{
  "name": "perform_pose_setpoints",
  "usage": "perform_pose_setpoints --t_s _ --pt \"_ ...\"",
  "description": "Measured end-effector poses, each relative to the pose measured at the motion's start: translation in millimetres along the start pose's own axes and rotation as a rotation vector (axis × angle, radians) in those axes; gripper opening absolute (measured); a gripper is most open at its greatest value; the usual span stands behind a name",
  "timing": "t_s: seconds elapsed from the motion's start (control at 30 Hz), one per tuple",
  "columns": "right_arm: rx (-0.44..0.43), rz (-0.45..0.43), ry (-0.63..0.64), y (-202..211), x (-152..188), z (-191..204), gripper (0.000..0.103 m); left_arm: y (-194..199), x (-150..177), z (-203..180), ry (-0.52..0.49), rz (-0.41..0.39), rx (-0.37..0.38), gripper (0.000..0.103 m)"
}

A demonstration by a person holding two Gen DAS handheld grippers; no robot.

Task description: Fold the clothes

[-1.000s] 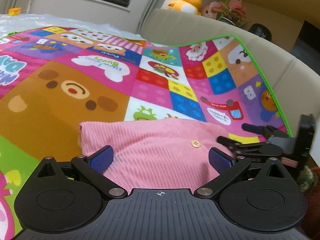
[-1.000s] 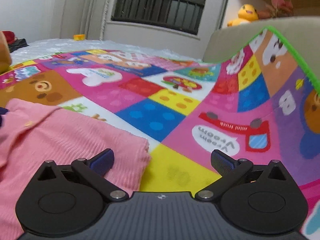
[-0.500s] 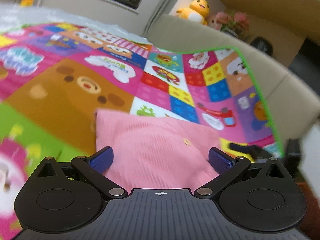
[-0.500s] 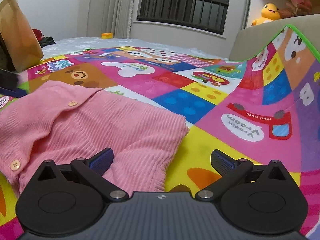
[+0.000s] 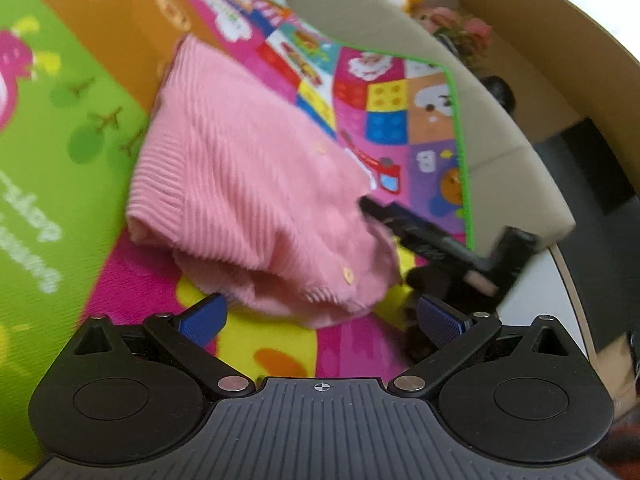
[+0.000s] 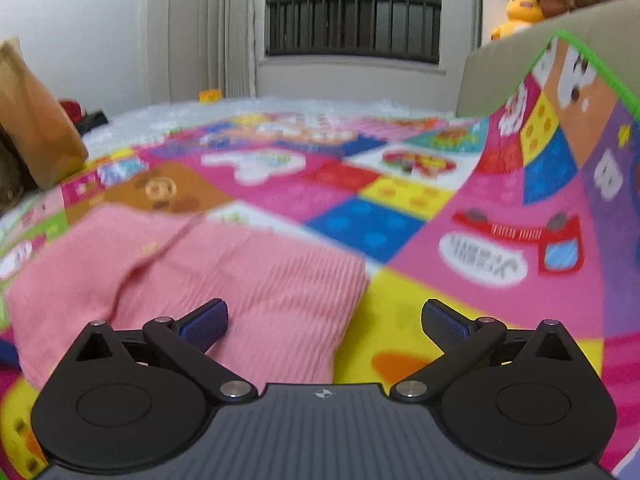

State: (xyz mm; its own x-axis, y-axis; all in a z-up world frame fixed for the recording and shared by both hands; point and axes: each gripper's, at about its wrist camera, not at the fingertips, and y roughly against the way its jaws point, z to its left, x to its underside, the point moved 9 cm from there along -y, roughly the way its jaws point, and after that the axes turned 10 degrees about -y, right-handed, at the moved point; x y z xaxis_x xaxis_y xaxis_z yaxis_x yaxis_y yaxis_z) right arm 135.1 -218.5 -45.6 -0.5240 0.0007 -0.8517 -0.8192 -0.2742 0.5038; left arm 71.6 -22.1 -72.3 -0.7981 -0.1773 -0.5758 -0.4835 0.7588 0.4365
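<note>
Left wrist view: pink ribbed cardigan (image 5: 248,184) lies folded on the cartoon play mat (image 5: 60,152); left gripper (image 5: 320,316) hovers spread wide and empty, right gripper (image 5: 424,236) just beside the cardigan's edge. Right wrist view: right gripper (image 6: 324,318) likewise wide apart, holding nothing.

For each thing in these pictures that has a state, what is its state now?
Pink cardigan: folded into a bundle, lying on the mat, not gripped.
Play mat: spread flat, its far right edge turned up against the sofa.
Left gripper: open, empty.
Right gripper: open, empty.
</note>
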Motion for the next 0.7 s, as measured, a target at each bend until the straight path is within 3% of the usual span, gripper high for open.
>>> perform_pose_setpoints --t_s 0.2,0.27,0.33,0.53,0.63,0.7 --pt "0.036 -0.045 -0.041 -12.6 -33.7 -21.7 0.103 -20.5 -20.8 0.2 -0.054 -0.045 -0.027 0.099" --pt "0.069 -0.033 -0.045 -27.1 -37.4 -30.7 0.103 -25.2 -32.6 8.9 -0.079 -0.043 -0.076 0.074" --pt "0.098 -0.02 -0.042 -41.6 -38.3 -39.0 0.103 -28.3 -45.1 19.1 -0.098 -0.045 -0.115 0.064" --pt "0.162 0.037 0.007 -71.6 -22.9 -51.3 0.103 -39.8 -104.1 51.9 -0.174 -0.079 -0.22 0.065" --pt "0.158 0.062 0.072 -66.4 -12.5 -40.2 0.103 -52.0 -139.2 70.6 -0.24 -0.088 -0.296 0.067" --pt "0.161 0.071 0.118 -56.3 -4.5 -27.5 0.102 -55.7 -154.1 77.5 -0.254 -0.091 -0.309 0.069"
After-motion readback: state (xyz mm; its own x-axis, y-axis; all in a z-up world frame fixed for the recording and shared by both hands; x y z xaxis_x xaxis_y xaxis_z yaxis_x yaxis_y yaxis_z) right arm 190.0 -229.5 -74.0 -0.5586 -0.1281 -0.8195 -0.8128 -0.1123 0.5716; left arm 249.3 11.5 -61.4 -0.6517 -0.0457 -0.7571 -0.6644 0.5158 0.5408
